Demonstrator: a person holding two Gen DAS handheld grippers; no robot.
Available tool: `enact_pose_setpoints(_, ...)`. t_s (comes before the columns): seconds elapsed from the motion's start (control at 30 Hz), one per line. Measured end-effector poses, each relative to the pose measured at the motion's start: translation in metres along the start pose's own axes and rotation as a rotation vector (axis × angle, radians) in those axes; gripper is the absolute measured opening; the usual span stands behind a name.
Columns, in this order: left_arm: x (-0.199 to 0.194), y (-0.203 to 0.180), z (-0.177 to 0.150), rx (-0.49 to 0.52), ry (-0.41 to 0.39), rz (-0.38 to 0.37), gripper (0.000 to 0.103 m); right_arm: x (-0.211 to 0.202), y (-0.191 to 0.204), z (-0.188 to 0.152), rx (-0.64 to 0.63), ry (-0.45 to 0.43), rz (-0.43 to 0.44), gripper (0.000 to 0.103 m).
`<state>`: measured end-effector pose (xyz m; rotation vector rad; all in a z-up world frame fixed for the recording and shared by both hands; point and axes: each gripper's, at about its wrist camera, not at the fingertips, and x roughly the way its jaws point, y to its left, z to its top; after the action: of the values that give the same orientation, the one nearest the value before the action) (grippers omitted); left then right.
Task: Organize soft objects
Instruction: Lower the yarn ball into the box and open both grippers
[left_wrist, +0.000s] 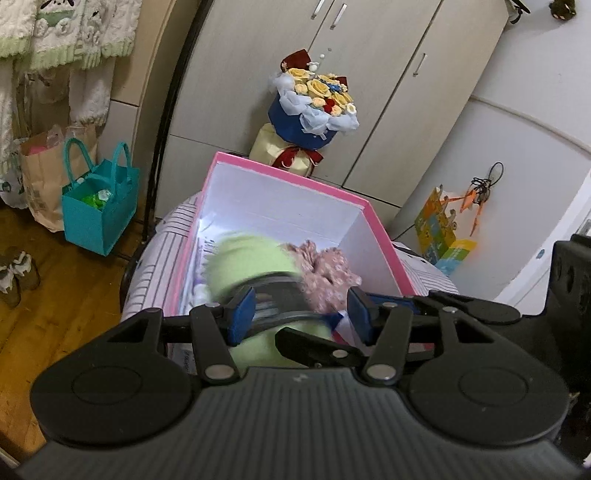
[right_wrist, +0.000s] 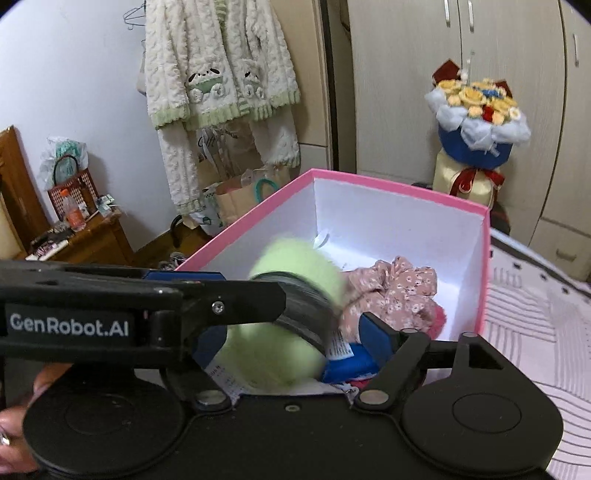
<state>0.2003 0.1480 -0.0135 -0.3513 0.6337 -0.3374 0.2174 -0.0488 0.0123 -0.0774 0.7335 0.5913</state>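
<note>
Step in hand: dropping green fuzzy item (right_wrist: 288, 295) into pink box (right_wrist: 388, 188), 12 o'clock of both tongs.

Right tongs (right_wrist: 295, 343) spread, pads clear of it. Left tongs (left_wrist: 301, 314) half-spread; grip cannot be told.

Next: withdraw both, then fetch another soft object.

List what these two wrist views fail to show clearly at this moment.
- Green soft thing: motion-blurred in both views, its kind unclear.
- Box floor: left wrist view, hidden by the left gripper.
- Label print: right wrist view, too small to read.
- Right gripper: its left finger is hidden behind the other gripper's arm.
</note>
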Motion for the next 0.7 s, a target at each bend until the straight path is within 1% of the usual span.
enact_pose_setpoints(0.13, -0.007, -0.005, -0.004, 0.002, 0.002, -0.010, 0.055, -0.010, -0.002, -0.004, 0.010, 0.000, 0.011, 0.084)
enact_pose_setpoints(0.33, -0.030, -0.013, -0.007, 0.025, -0.030, -0.010, 0.056, -0.032, -0.002, -0.010, 0.006, -0.028, -0.009, 0.084)
enact_pose_setpoints(0.5, -0.055, -0.030, -0.010, 0.074, -0.059, -0.010, 0.058, -0.052, -0.004, -0.016, -0.002, -0.052, -0.021, 0.084)
enact_pose_setpoints(0.7, -0.084, -0.058, -0.018, 0.157, -0.081, -0.024, 0.062, -0.083, -0.004, -0.025, -0.017, -0.087, -0.048, 0.085)
